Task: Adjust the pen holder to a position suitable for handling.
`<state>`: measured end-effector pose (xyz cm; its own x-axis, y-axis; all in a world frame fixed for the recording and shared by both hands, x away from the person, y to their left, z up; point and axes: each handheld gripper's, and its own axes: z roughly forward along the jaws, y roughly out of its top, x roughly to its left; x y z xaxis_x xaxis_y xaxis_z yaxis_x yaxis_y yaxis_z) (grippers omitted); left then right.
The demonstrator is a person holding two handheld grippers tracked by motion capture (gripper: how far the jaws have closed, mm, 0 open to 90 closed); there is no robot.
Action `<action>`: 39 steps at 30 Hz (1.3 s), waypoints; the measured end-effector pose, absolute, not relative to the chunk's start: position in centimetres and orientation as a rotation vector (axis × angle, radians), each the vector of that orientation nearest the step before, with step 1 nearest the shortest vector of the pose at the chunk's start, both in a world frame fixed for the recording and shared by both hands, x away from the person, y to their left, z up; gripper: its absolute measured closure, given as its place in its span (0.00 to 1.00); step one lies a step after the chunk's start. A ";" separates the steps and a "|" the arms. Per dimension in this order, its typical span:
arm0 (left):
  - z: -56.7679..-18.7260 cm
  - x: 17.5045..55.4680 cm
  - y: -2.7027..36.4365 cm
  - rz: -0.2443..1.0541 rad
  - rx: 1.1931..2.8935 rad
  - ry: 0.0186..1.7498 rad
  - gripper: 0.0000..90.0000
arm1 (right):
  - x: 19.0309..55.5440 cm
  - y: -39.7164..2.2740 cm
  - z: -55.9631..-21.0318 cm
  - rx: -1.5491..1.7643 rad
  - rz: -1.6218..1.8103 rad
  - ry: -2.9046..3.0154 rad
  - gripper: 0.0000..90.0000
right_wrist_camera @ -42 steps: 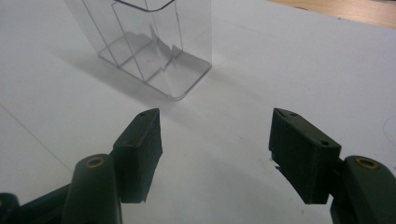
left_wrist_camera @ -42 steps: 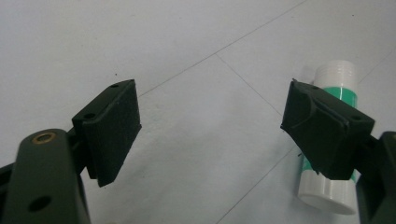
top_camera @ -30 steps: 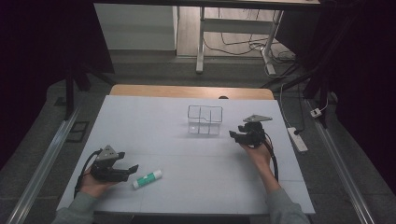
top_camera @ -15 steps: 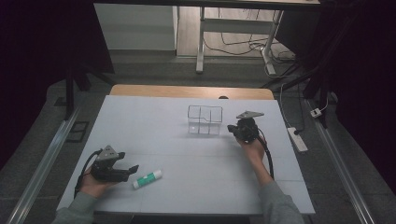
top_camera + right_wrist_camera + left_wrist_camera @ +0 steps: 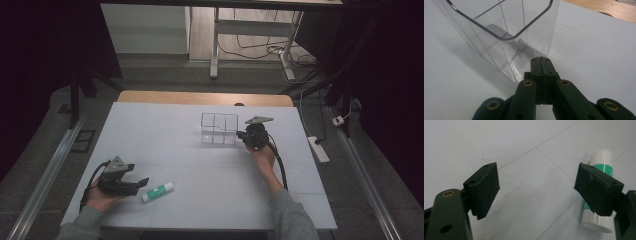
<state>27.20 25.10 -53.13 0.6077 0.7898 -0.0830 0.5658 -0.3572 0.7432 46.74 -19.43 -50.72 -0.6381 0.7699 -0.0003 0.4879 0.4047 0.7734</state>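
On the white table point(image 5: 165, 130), a clear divided box point(image 5: 219, 128) stands against the right gripper point(image 5: 541, 59), jaws pressed together; the left gripper point(image 5: 536, 185), spread wide, rests beside the glue stick point(image 5: 600, 195)

The place reads as a lab or recording room set up for filmed handling work. A wooden bench point(image 5: 150, 96) covered by a plain white sheet point(image 5: 165, 150) stands on a grey floor, with dark curtains closing off the left and right sides. Beyond its far edge stand the white metal legs of another table point(image 5: 215, 45), with loose black cables point(image 5: 250, 47) under it. A white power strip point(image 5: 318, 149) lies on the floor at the right.
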 end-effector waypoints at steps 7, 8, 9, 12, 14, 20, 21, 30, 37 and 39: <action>-53.2 27.2 25.0 0.370 2.075 1.059 0.22 | 46.9 -19.4 -50.9 1.089 1.095 2.305 1.00; -53.2 27.2 25.0 0.370 2.074 1.060 0.23 | 46.9 -19.4 -50.9 1.088 1.094 2.305 1.00; -53.2 27.2 25.0 0.370 2.074 1.060 0.22 | 46.9 -19.4 -50.9 1.089 1.095 2.305 1.00; -53.2 27.2 25.0 0.371 2.073 1.061 0.22 | 46.9 -19.4 -50.9 1.090 1.093 2.306 1.00; -53.2 27.2 25.0 0.370 2.074 1.062 0.22 | 46.9 -19.4 -50.9 1.090 1.091 2.306 1.00; -53.2 27.2 25.0 0.371 2.075 1.061 0.22 | 47.0 -19.4 -51.0 1.097 1.090 2.305 1.00; -53.2 27.2 25.0 0.371 2.076 1.061 0.22 | 47.0 -19.4 -51.0 1.097 1.090 2.305 1.00; -53.2 27.2 25.0 0.372 2.077 1.064 0.22 | 47.1 -19.3 -51.0 1.108 1.084 2.301 1.00; -53.2 27.2 25.0 0.370 2.078 1.064 0.22 | 47.0 -18.5 -51.0 1.080 1.085 2.321 1.00; -53.3 27.2 25.0 0.369 2.078 1.064 0.22 | 47.0 -18.2 -51.0 1.071 1.087 2.325 0.99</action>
<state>27.22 24.98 -53.26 0.6115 0.7871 -0.0805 0.5679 -0.3657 0.7374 46.97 -18.23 -51.04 -0.6490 0.7608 -0.0033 0.4852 0.4173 0.7684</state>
